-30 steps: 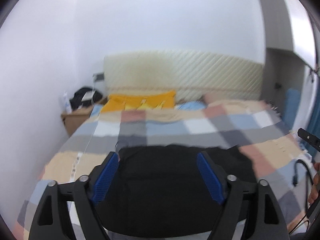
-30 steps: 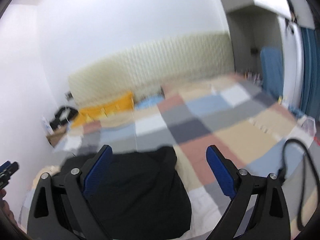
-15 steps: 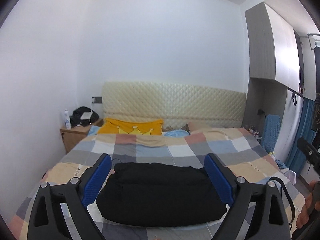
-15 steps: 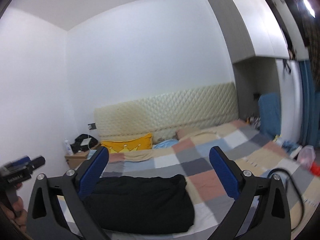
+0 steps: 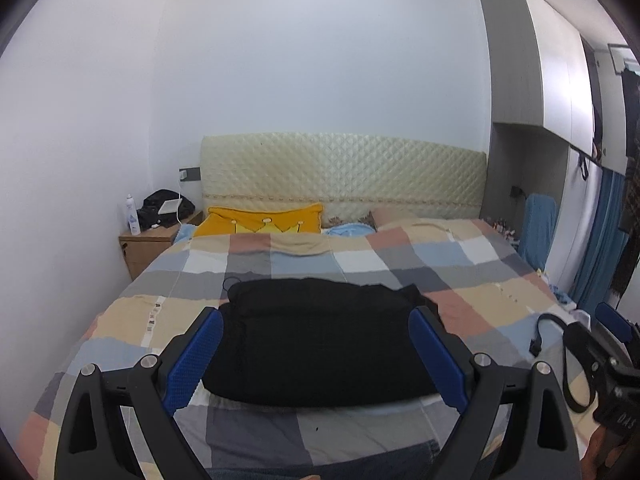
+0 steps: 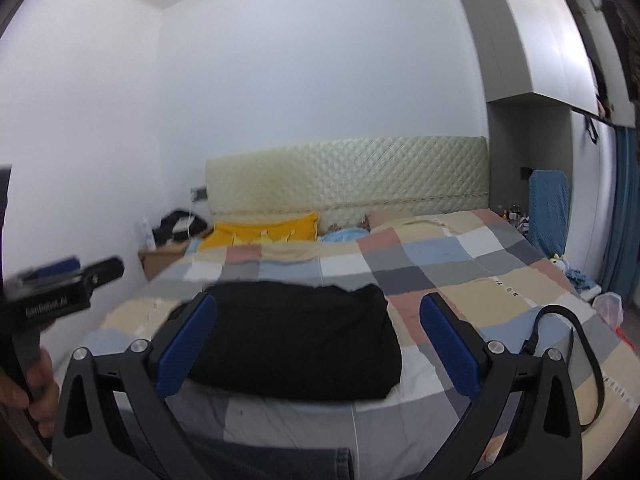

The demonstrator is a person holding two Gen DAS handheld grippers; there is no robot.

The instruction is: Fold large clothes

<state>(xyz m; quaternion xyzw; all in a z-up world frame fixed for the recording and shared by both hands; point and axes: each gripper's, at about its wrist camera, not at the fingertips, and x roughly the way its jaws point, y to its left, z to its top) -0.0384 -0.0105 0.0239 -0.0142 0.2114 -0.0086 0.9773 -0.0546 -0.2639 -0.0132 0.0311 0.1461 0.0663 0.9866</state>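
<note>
**Black garment lying folded on the bed, both grippers hanging open above it**

The black garment (image 5: 320, 340) is lying ahead of and below both grippers as a thick, squarish bundle on the checked bed cover (image 5: 460, 280), apparently already folded over on itself. It is showing between the fingers of the left gripper (image 5: 316, 356); in the right wrist view it is sitting ahead and toward the left finger of the right gripper (image 6: 316, 352). Both grippers are standing wide open, holding nothing and touching nothing.

The cloth is looking soft, limp and bulky, with rounded, puffed edges, so it will likely sag and slide rather than keep a crease. A pinch at a corner or along the near edge, one gripper at each end, is probably the safest hold; a grab in the middle would likely just bunch the layers.

Farther ahead, a yellow pillow (image 5: 260, 220) is resting against the padded headboard (image 5: 340, 176), with a nightstand (image 5: 148, 244) off to the left. A black strap (image 6: 568, 352) is lying on the cover to the right.

Pale lettering is showing on the left gripper's body in the right wrist view, too blurred to read surely; "DAS" seems printed on the right gripper's body in the left wrist view.
</note>
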